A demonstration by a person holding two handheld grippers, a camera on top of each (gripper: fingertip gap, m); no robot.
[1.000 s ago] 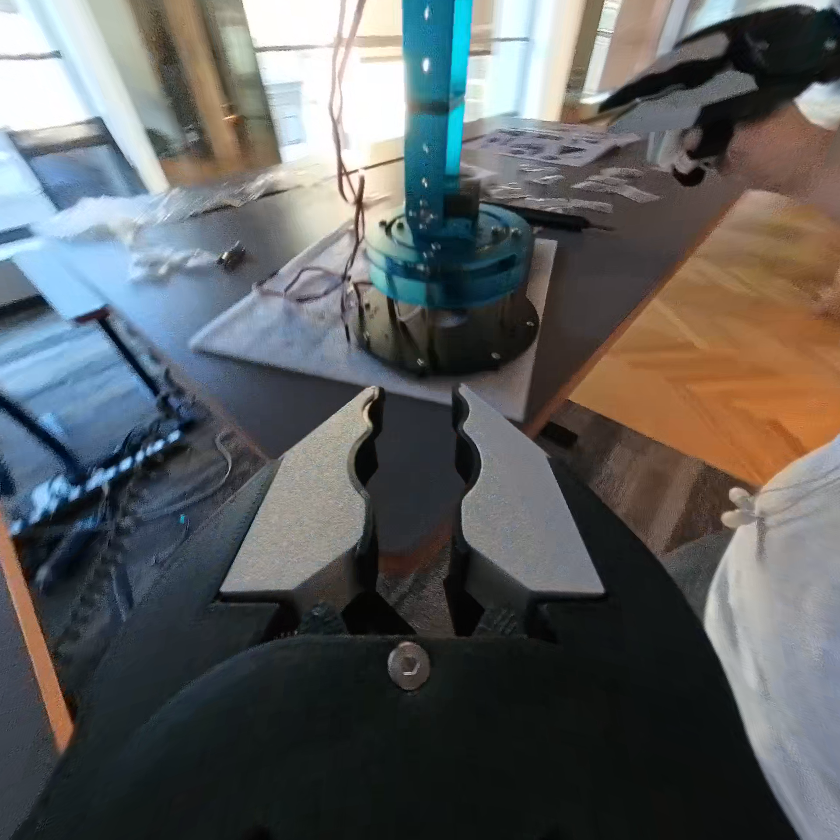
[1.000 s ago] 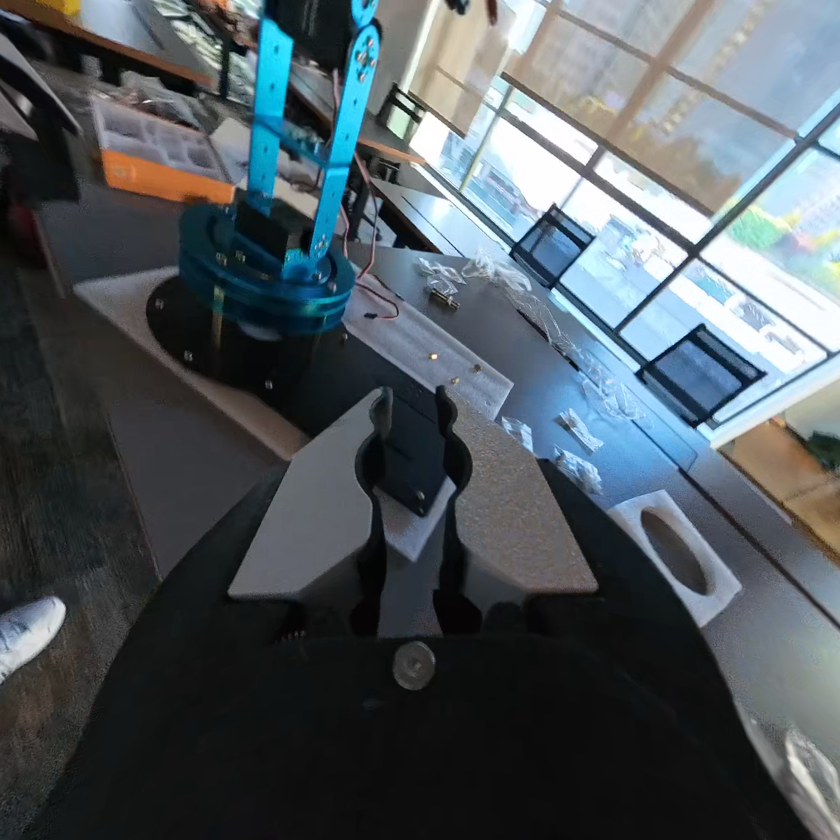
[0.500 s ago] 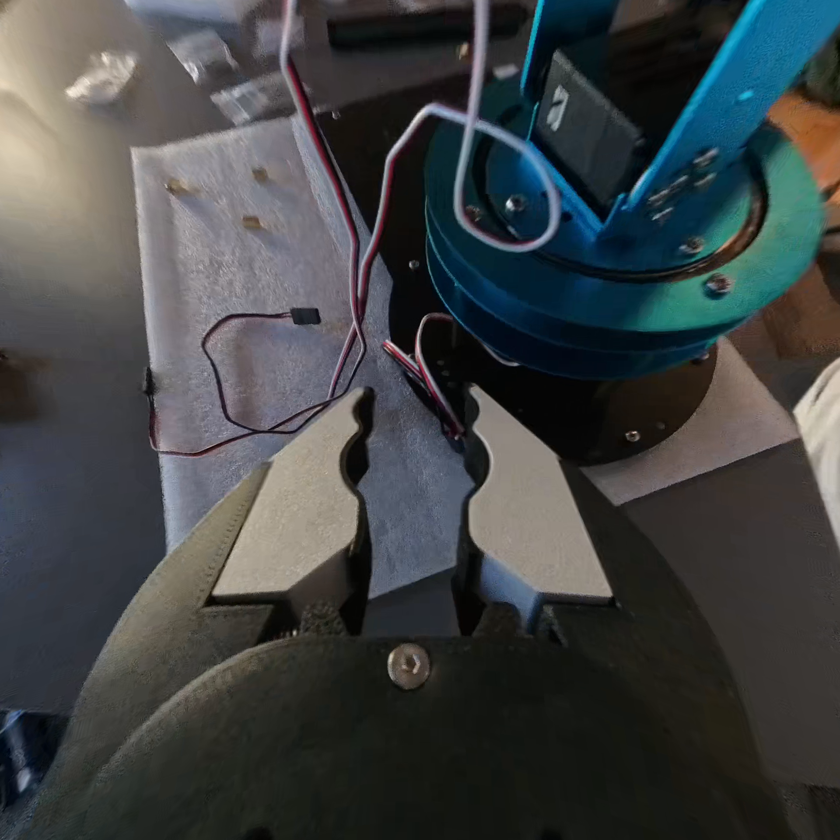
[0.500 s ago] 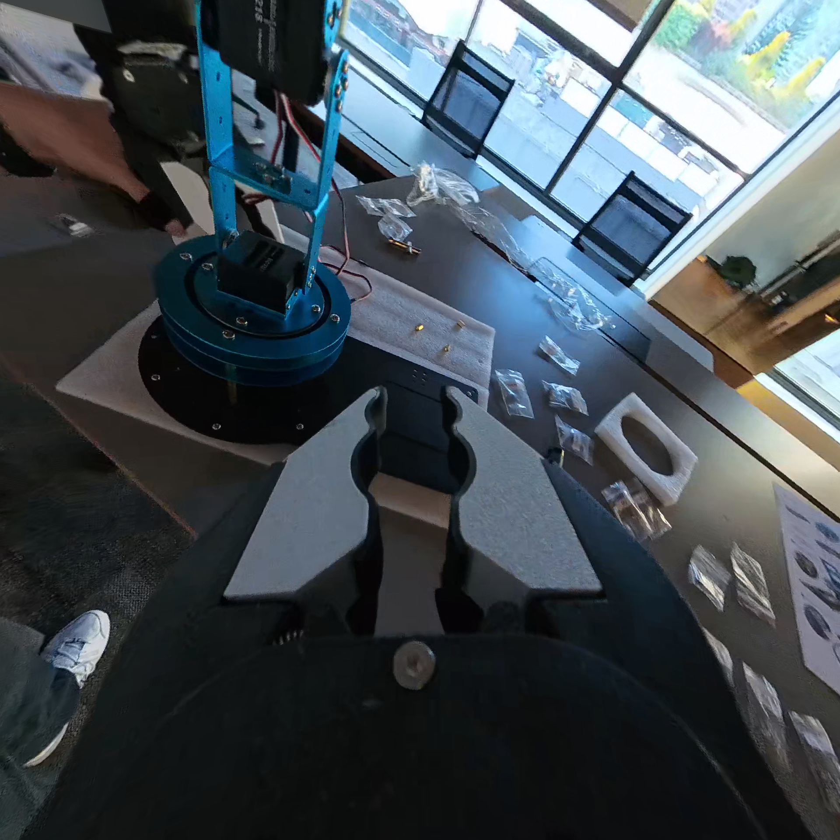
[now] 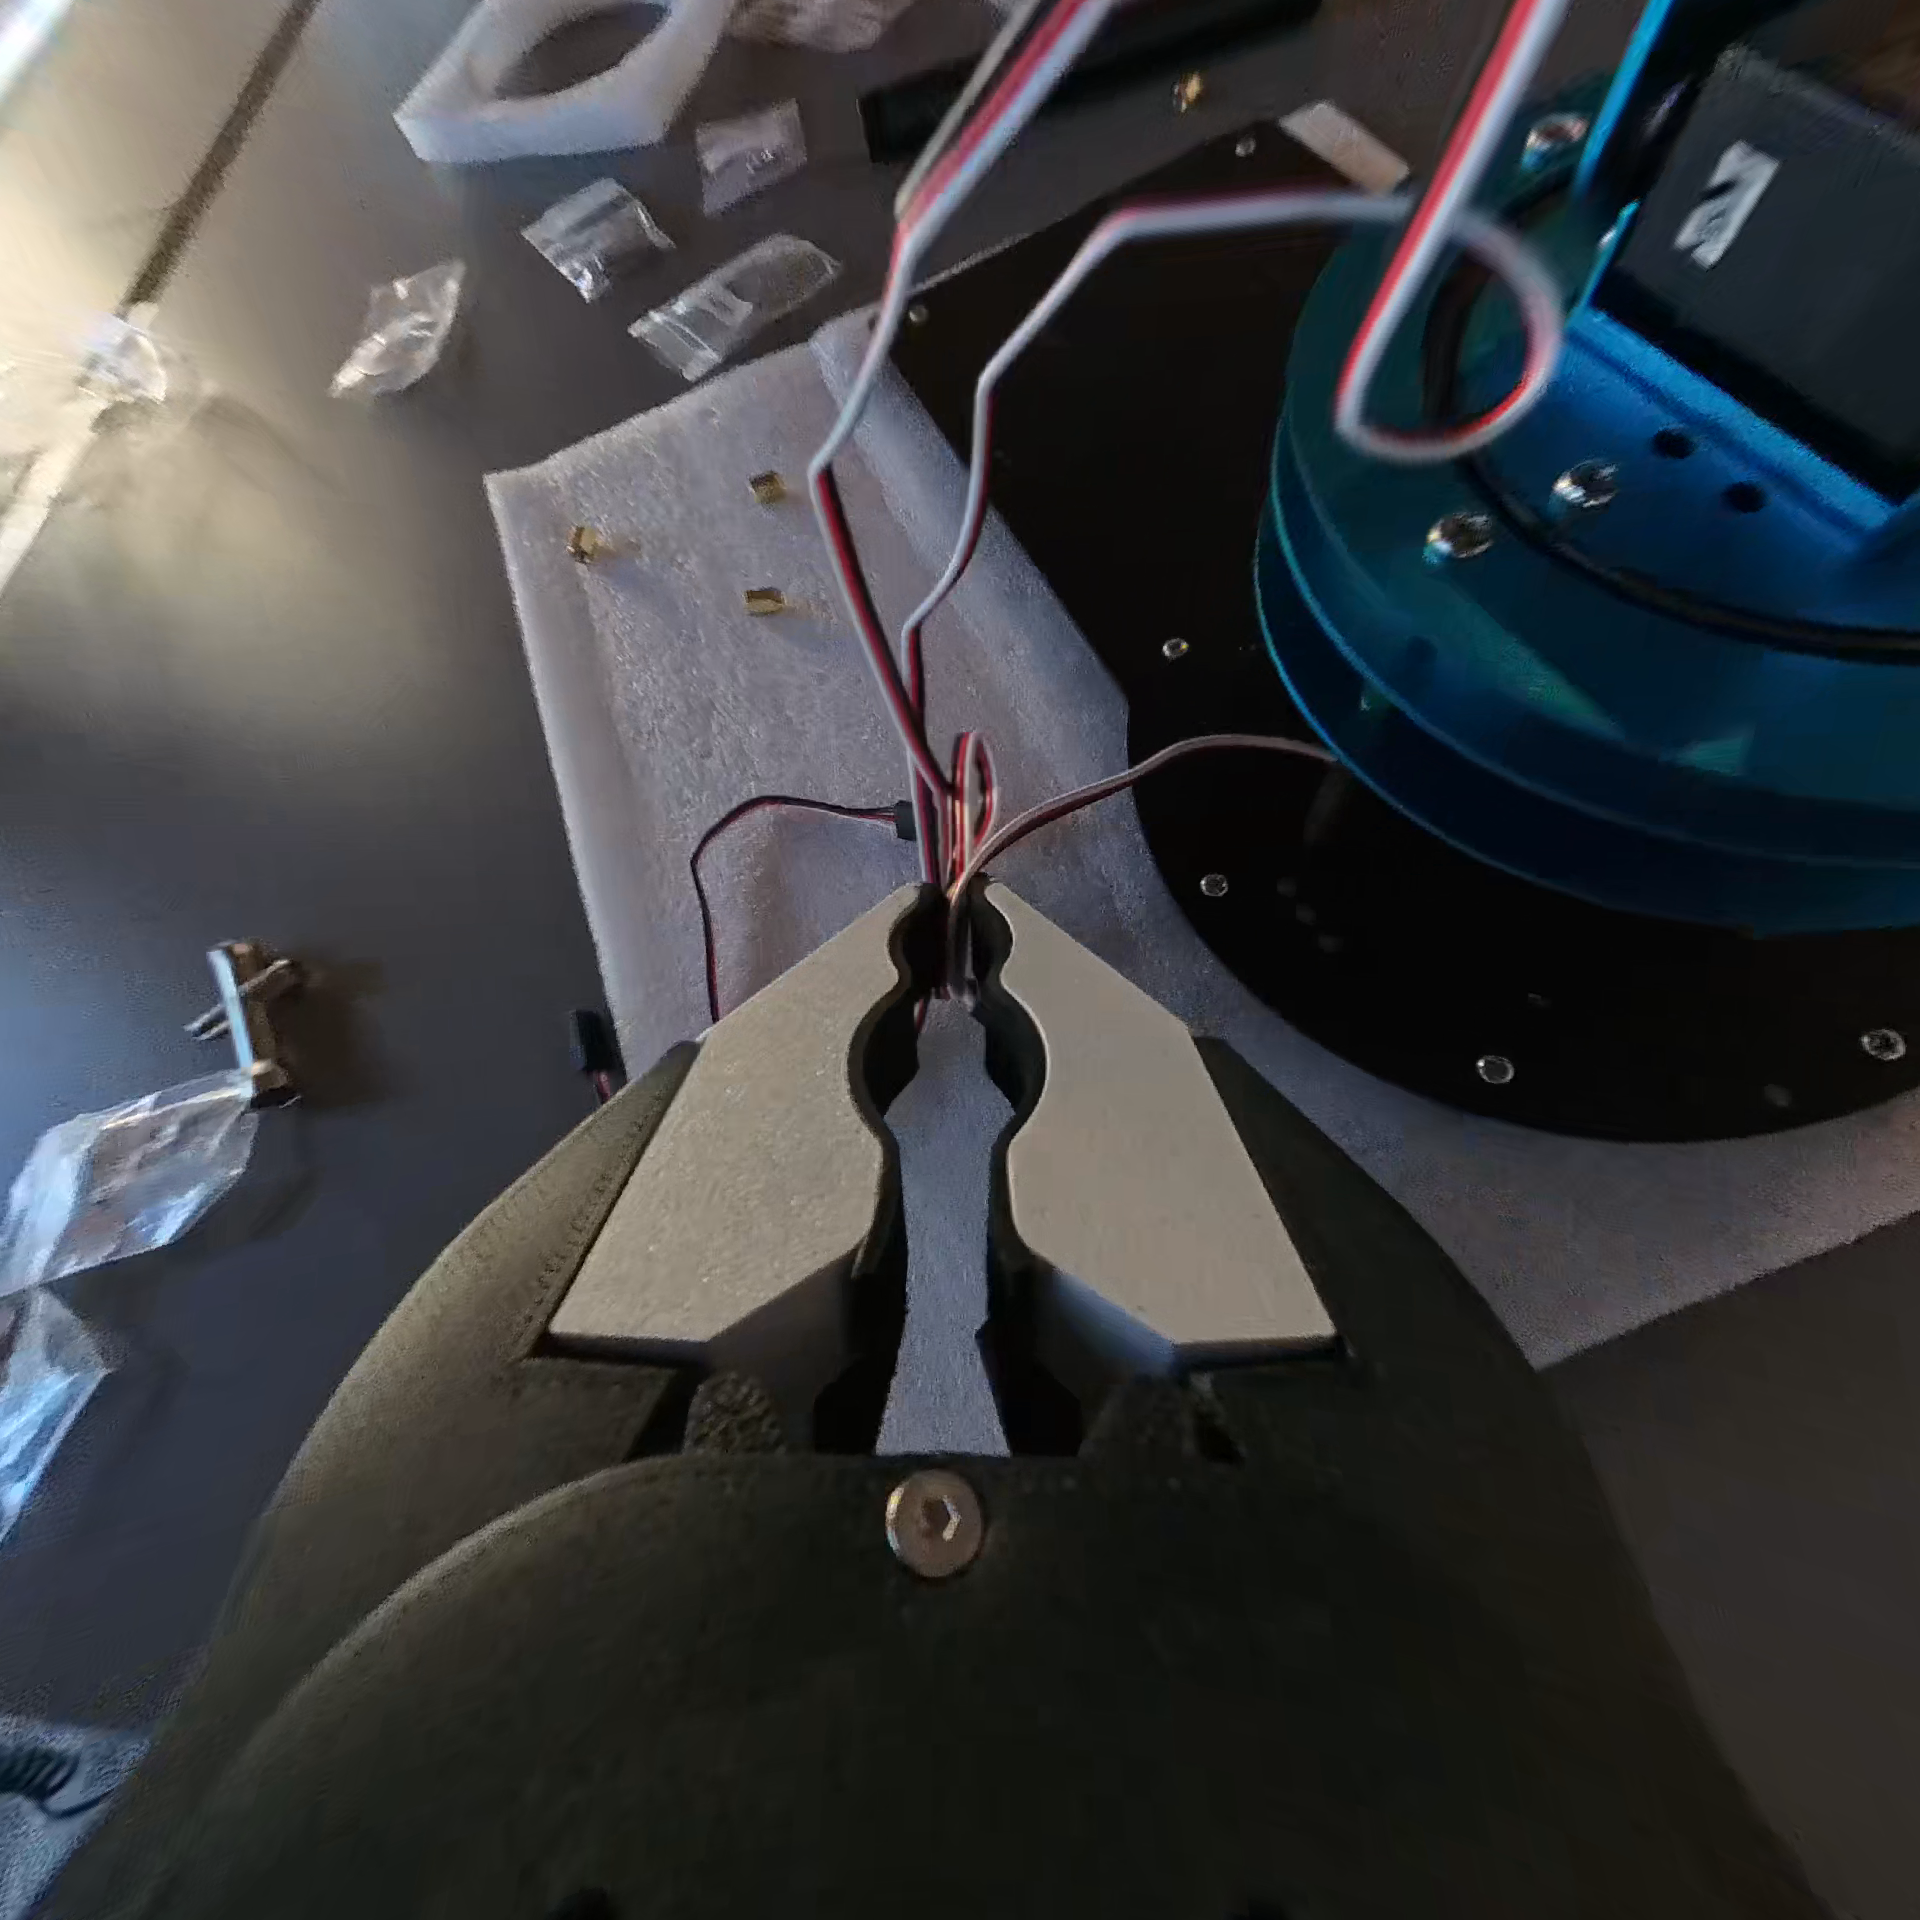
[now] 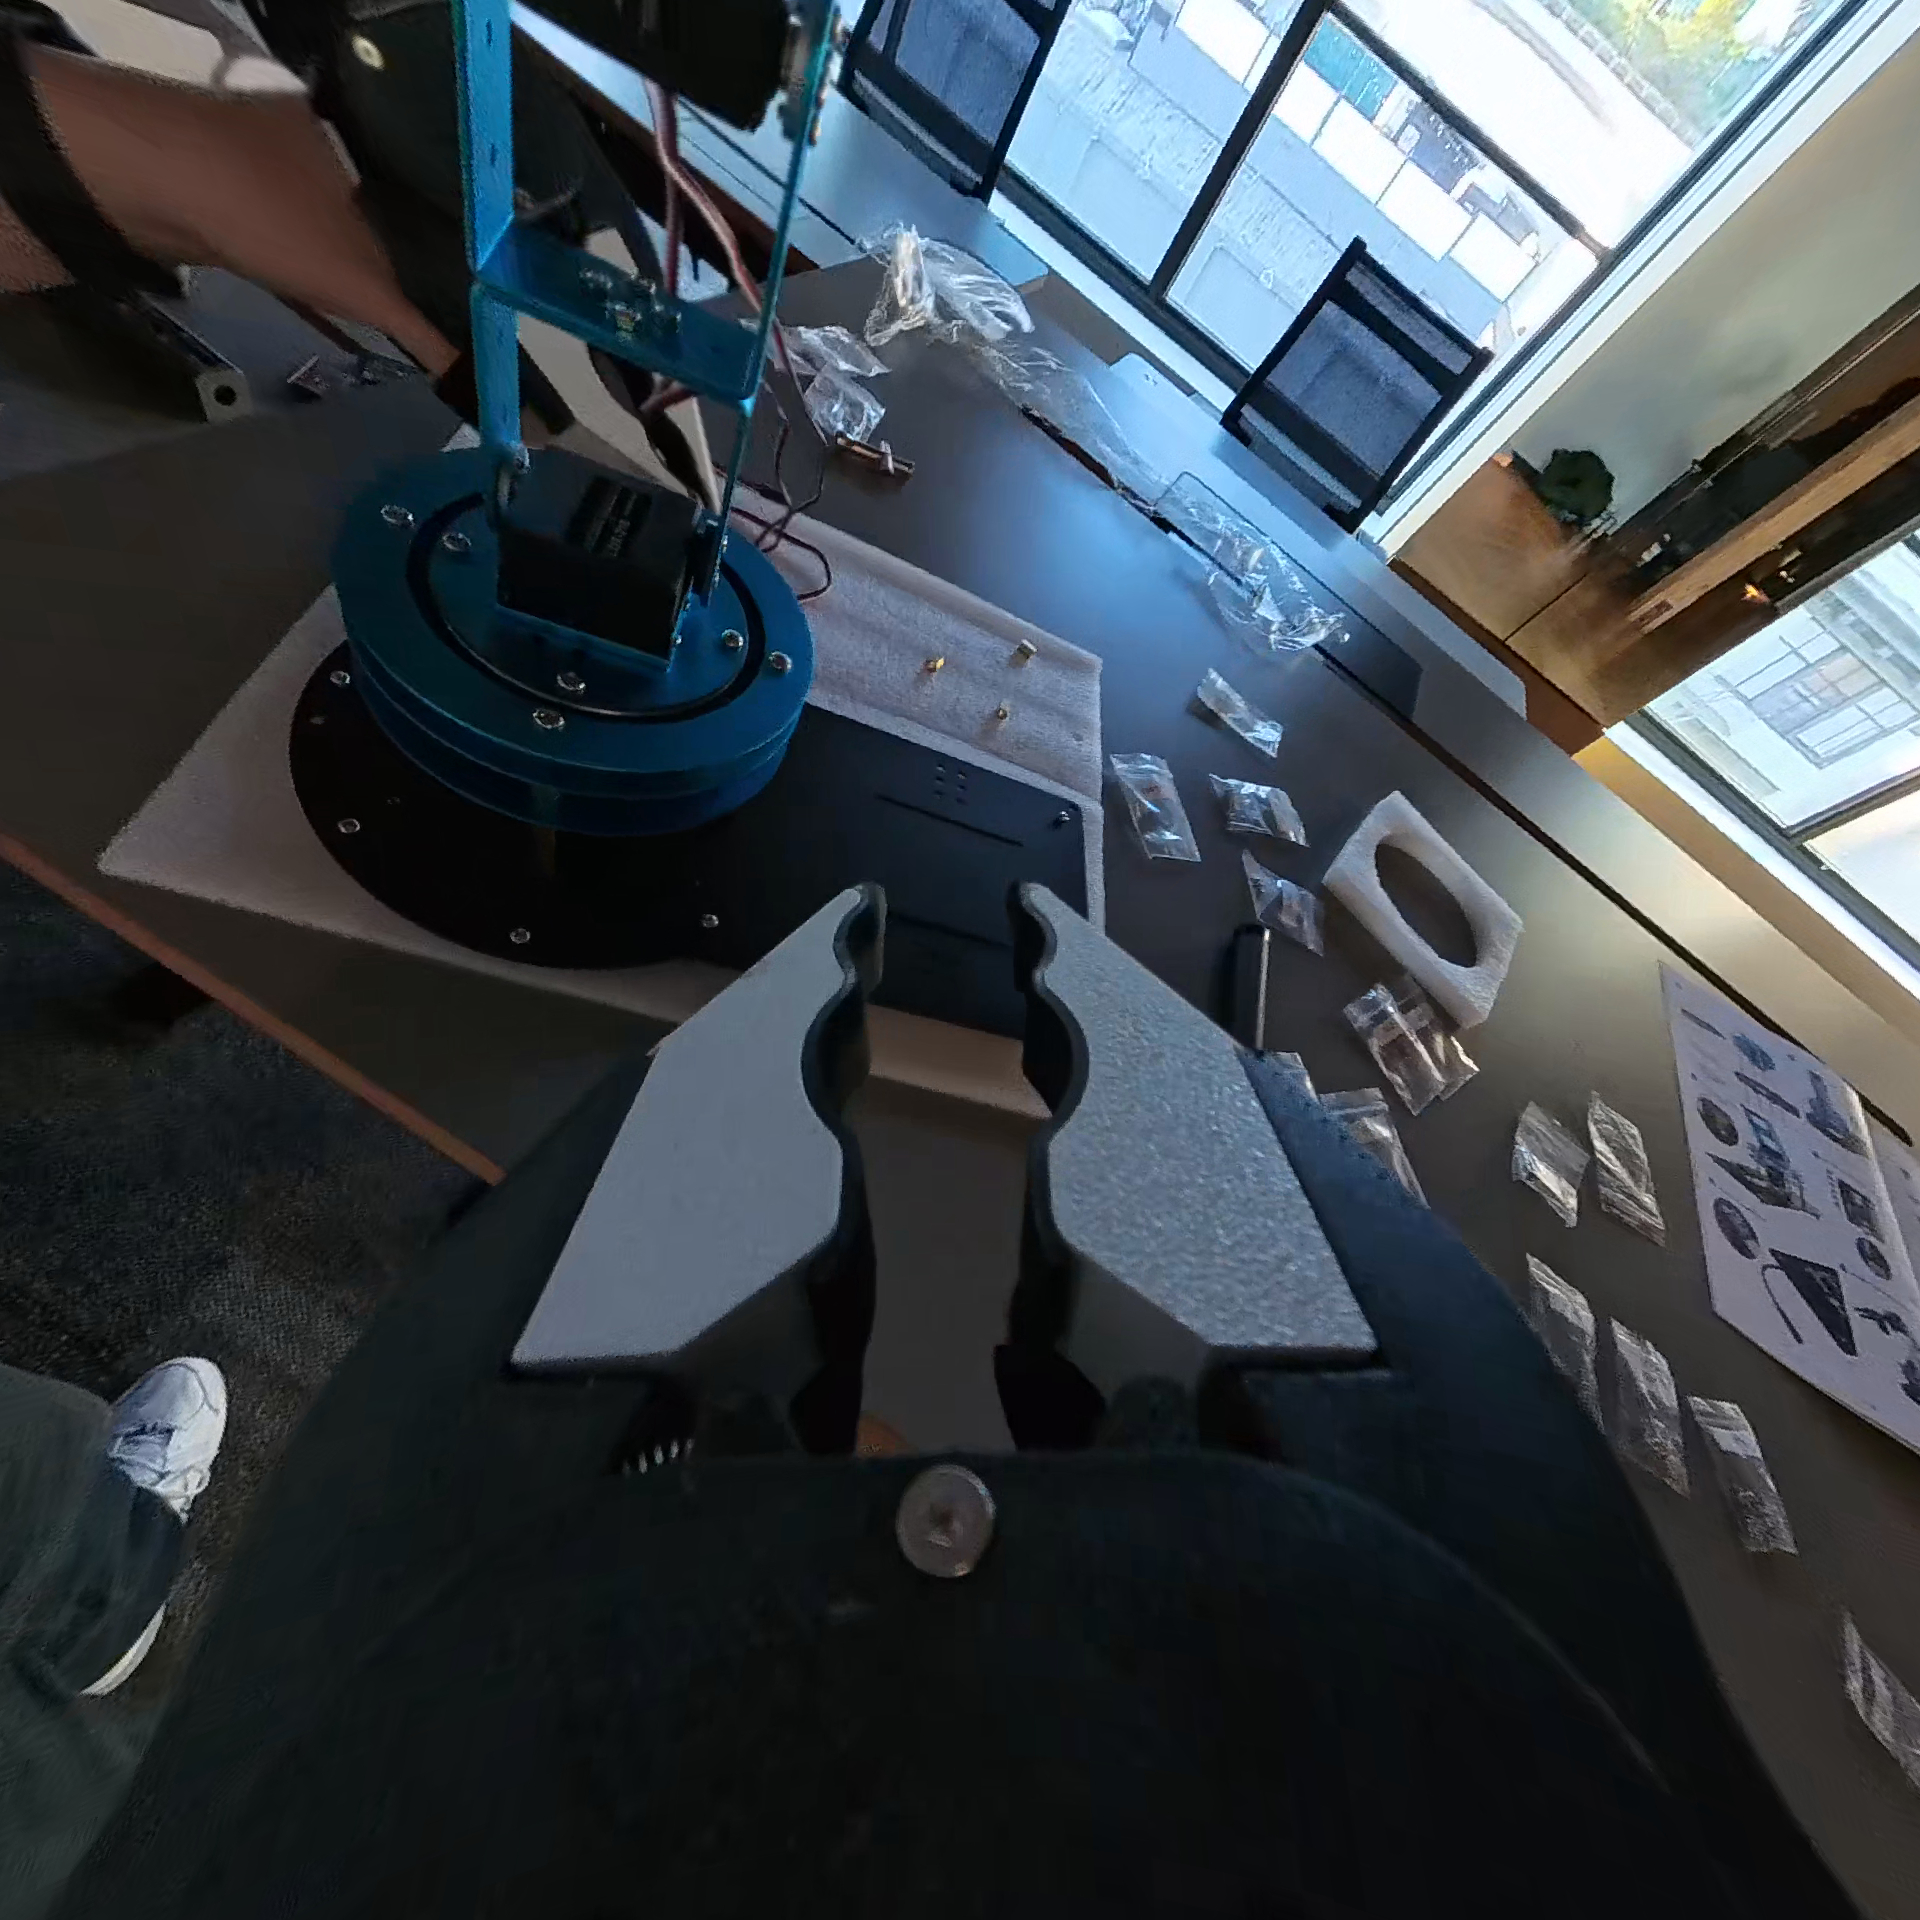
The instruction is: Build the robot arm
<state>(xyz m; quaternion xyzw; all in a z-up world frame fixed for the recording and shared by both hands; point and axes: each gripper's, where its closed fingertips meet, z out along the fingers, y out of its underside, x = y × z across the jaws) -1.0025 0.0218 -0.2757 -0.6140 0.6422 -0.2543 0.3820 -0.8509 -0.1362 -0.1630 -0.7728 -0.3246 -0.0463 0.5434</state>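
Your left gripper [image 5: 954, 902] pinches the wires [image 5: 940, 821] over white foam [image 5: 727, 707], blue base [image 5: 1558, 748] at 2 o'clock, your right gripper [image 6: 948, 914] parted, empty, base [image 6: 571, 727] at 10 o'clock.

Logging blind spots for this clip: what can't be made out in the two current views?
- Left wrist view: the wire ends, hidden between the left tool's tips, which are closed on the wires.
- Left wrist view: bag contents, blurred.
- Right wrist view: top of the blue frame, cut off by the upper edge.
- Right wrist view: bits inside the small bags, too small; right tool open, empty.
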